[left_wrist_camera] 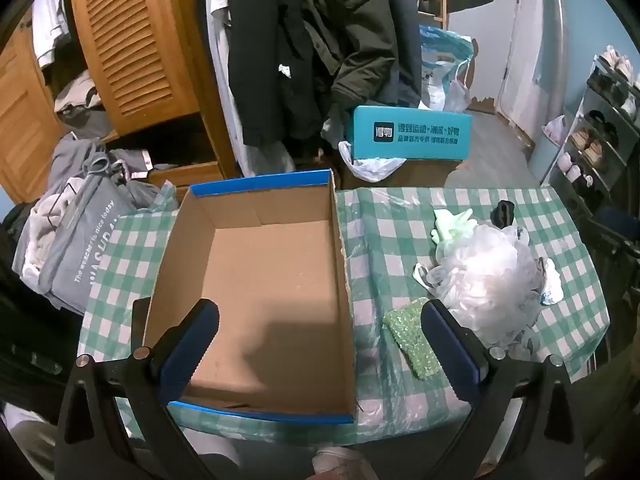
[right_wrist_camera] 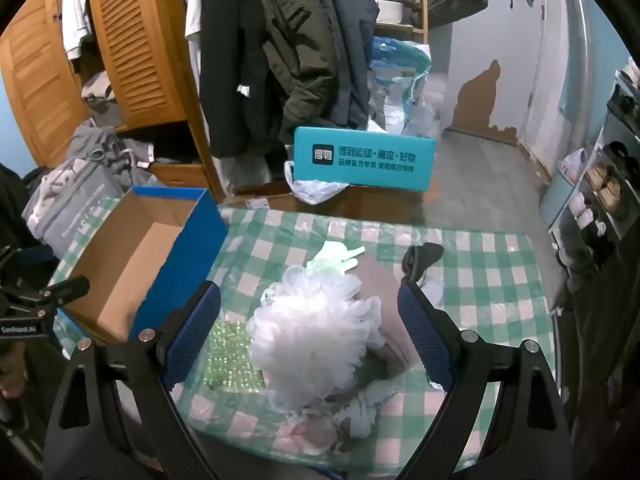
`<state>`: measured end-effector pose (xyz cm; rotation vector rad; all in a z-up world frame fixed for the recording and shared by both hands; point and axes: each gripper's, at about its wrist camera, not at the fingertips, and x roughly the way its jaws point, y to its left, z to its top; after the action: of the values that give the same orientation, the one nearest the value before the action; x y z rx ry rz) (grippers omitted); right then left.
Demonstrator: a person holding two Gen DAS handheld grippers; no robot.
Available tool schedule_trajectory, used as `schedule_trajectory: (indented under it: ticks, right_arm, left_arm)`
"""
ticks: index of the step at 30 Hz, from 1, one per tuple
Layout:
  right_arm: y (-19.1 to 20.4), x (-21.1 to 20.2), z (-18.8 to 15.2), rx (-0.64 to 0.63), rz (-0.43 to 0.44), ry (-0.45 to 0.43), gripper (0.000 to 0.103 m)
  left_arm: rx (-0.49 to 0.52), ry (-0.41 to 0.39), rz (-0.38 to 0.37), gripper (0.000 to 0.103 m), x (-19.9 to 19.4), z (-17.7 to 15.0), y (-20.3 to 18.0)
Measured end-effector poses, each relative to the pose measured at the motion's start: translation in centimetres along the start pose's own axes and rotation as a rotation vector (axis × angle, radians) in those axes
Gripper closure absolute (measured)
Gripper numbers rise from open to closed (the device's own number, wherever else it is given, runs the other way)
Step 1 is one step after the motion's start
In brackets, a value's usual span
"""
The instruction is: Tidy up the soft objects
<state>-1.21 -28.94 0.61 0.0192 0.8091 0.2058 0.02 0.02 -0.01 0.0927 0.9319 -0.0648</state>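
An empty cardboard box [left_wrist_camera: 264, 280] with blue outer walls lies on the green-checked tablecloth [left_wrist_camera: 384, 216]; my left gripper [left_wrist_camera: 320, 320] hangs open above its near end. To its right lie a white mesh bath puff [left_wrist_camera: 488, 276], a green sparkly sponge [left_wrist_camera: 408, 336], a pale green glove [left_wrist_camera: 452, 220] and a dark sock [left_wrist_camera: 504, 212]. In the right wrist view my right gripper [right_wrist_camera: 308, 304] stands open above the puff [right_wrist_camera: 316, 332], pads apart from it. The sponge [right_wrist_camera: 228, 356], glove [right_wrist_camera: 336, 258], sock [right_wrist_camera: 424, 258], a white sock [right_wrist_camera: 368, 400] and the box [right_wrist_camera: 132, 264] surround it.
A teal carton [left_wrist_camera: 412, 134] and plastic bags sit on the floor behind the table. Coats [left_wrist_camera: 304, 40] hang by a wooden louvred wardrobe [left_wrist_camera: 132, 40]. A grey laundry bag [left_wrist_camera: 76, 248] stands at the left. Shoe racks [left_wrist_camera: 600, 128] line the right wall.
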Motion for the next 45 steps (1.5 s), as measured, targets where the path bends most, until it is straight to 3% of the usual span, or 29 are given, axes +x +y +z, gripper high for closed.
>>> schedule_trajectory:
  ticks: [4, 9, 13, 45]
  right_arm:
    - [0.13, -0.04, -0.06, -0.007, -0.007, -0.003, 0.014]
    - [0.12, 0.01, -0.04, -0.01, -0.006, 0.006, 0.014]
    - [-0.07, -0.15, 0.21, -0.01, -0.002, 0.007, 0.014]
    - [0.61, 0.0, 0.08, -0.018, -0.018, 0.005, 0.014]
  left_arm:
    - [-0.022, -0.011, -0.006, 0.001, -0.03, -0.24, 0.4]
    - [0.017, -0.018, 0.039, 0.001, -0.13, -0.06, -0.29]
    - [0.022, -0.017, 0.008, 0.001, -0.17, -0.09, -0.04]
    - [0.026, 0.0, -0.019, 0.001, 0.17, -0.53, -0.38]
